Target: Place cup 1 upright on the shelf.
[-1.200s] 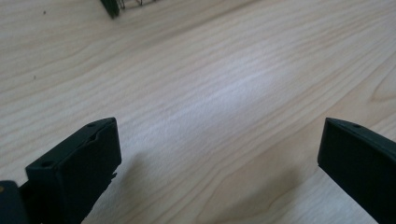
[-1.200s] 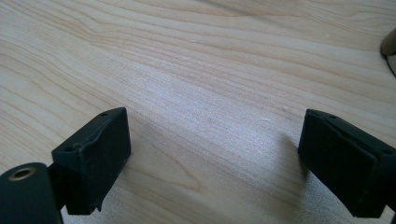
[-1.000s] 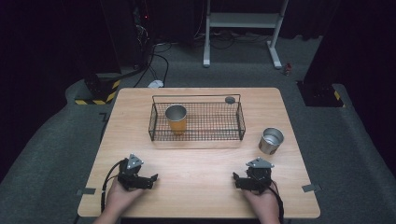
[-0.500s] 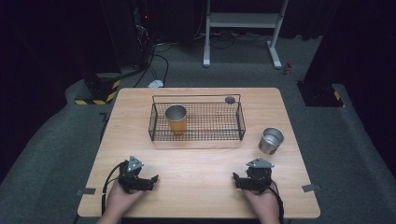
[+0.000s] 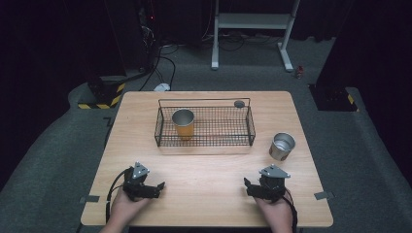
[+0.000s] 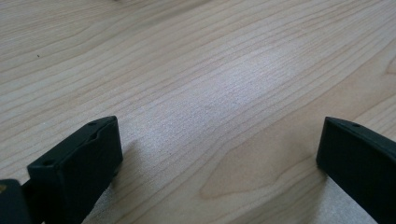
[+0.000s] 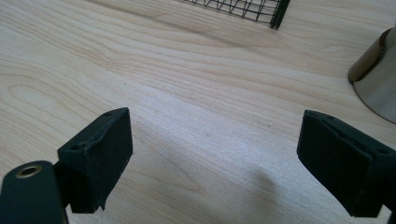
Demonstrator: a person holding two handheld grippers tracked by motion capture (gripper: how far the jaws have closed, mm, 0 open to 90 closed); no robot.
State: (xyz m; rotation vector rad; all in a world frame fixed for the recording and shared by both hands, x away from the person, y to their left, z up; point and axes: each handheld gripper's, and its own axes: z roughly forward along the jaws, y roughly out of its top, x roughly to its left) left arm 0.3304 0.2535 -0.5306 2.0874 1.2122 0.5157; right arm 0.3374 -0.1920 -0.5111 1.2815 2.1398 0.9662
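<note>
A black wire basket (image 5: 204,125) stands on the far middle of the wooden table (image 5: 209,170). An orange cup with a steel rim (image 5: 183,123) sits upright in the basket's left part. A bare steel cup (image 5: 282,146) stands on the table to the right of the basket, its side showing at the right edge of the right gripper view (image 7: 378,79). My left gripper (image 5: 156,186) rests near the front left, open, with bare wood between its jaws (image 6: 219,154). My right gripper (image 5: 248,187) rests near the front right, open and holding nothing (image 7: 215,158).
A small dark round object (image 5: 239,103) lies by the basket's far right corner. The basket's near corner (image 7: 275,14) shows at the top of the right gripper view. Grey carpet, cables and a white stand's legs (image 5: 252,39) lie beyond the table.
</note>
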